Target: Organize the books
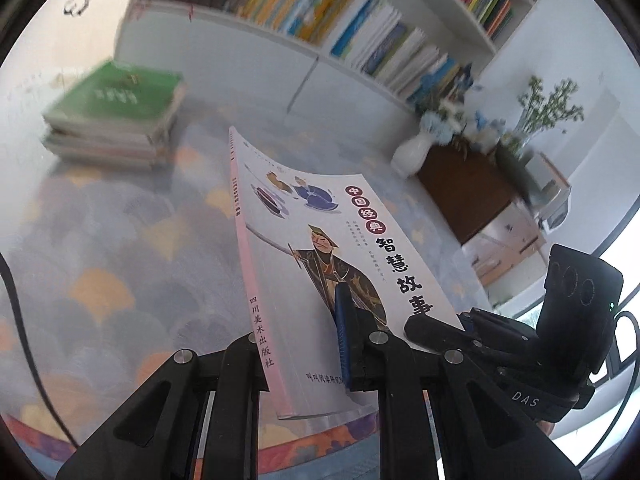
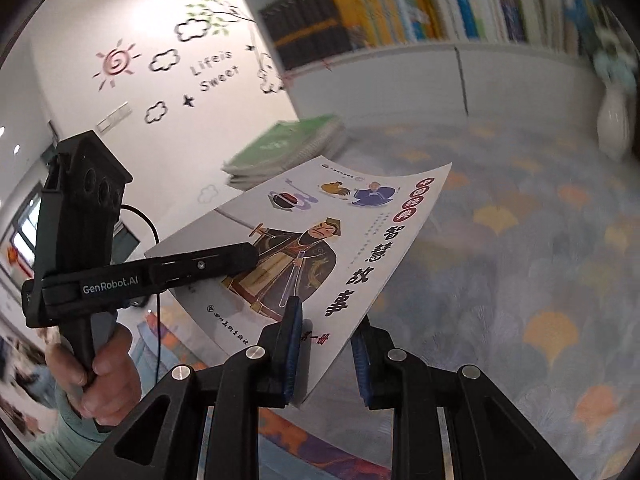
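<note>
Both tongs, left point(image 1: 304, 340) and right point(image 2: 326, 344), clamp the book point(image 1: 320, 248) aloft; next, carry it onto the stack point(image 1: 116, 116).

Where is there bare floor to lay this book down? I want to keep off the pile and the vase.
The patterned rug lies bare between the green-topped book pile and the white vase, and below the held book. The right wrist view shows more open rug to the book's right. It is crowded by the vase, flowers and brown cabinet.

Blurred green book stack point(image 1: 114, 114); shelf books point(image 1: 304, 4)
</note>
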Motion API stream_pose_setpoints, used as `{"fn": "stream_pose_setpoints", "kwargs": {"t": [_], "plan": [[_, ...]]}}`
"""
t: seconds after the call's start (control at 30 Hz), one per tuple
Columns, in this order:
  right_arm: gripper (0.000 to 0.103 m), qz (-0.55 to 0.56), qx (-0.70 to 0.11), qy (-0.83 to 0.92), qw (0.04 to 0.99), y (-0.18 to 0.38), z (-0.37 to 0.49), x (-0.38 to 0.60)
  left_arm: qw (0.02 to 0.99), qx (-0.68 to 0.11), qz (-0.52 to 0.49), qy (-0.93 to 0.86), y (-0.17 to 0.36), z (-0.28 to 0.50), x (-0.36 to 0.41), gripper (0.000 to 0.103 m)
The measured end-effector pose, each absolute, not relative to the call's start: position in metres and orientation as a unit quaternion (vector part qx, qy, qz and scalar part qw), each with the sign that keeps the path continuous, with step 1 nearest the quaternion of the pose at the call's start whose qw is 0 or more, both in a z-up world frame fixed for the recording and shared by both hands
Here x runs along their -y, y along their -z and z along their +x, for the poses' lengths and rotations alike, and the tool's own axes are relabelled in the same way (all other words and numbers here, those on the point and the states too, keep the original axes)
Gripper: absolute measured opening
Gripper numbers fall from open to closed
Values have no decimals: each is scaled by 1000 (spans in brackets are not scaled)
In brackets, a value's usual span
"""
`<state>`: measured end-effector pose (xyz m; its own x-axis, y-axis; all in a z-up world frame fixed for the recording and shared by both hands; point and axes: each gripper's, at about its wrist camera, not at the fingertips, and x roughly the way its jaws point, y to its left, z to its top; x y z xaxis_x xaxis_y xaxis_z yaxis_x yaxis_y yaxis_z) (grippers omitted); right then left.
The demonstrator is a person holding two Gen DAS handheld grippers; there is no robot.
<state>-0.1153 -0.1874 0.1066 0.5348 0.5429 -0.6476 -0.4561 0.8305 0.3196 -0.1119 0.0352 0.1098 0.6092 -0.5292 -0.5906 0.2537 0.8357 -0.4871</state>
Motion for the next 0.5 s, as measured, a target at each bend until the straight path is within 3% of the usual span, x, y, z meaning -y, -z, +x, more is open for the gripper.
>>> {"fn": "stream_pose_setpoints", "kwargs": {"t": [0.23,0.5], "plan": [[23,39,-351,-325,877,-167,-87,134,903,-332,-198,190,-167,-87,-101,14],[25,61,-327,-366,869,-197,13,53,918,-293,-221,148,-176,-3,-171,14]]}}
